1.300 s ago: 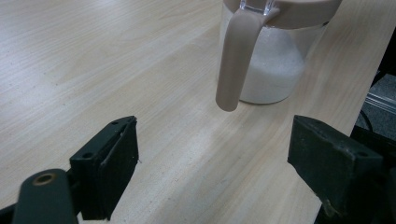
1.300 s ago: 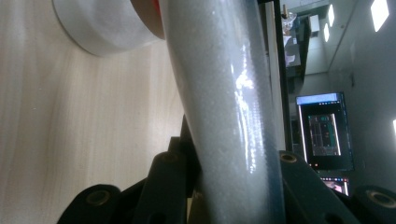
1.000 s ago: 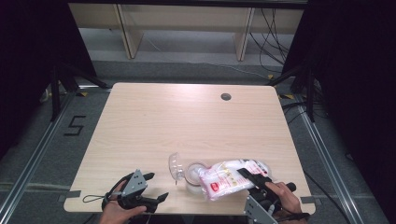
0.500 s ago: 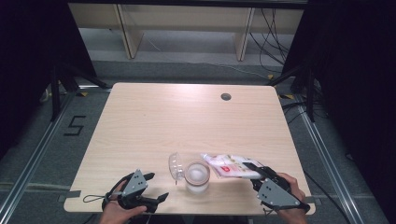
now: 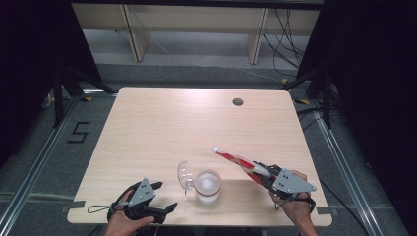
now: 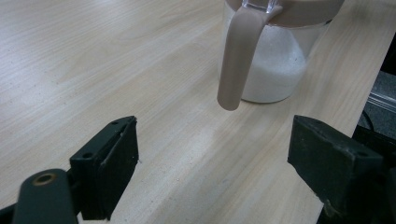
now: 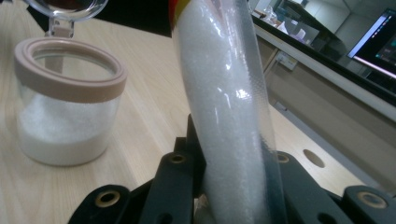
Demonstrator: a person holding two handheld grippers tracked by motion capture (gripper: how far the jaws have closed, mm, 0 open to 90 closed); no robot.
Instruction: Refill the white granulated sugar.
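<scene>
1. Right hand-held gripper (image 5: 263, 173), near front right of the bench (image 5: 196, 123): clenched on a clear bag (image 5: 239, 161) of white granules w/ red/white print. Jaws have just been closing further, bag pinched between them.
2. Bag sticks out from the jaws up and to the left in the high view, tilted, free end in the air, right of the jar and not touching it. In the right gripper view the bag (image 7: 229, 107) rises as a tight roll of grains from between the jaws.
3. Jar (image 5: 207, 186): clear glass, beige rim ring, stands upright near the front edge, approx. centre, between the two grippers. Partly filled w/ white granules. Its hinged clear lid (image 5: 184, 175) is swung open, standing at the jar's left side.
4. Left hand-held gripper (image 5: 157, 196), front left of the bench: released, jaws wide apart, nothing between them; held low over the wood by the left hand (image 5: 129, 222).
5. Left gripper view: jar (image 6: 275, 60) just ahead, beige clasp strap (image 6: 237, 56) hanging down its side; jaws not touching it.
6. Round dark grommet hole (image 5: 238, 102) at the far side of the bench, well apart from everything.
</scene>
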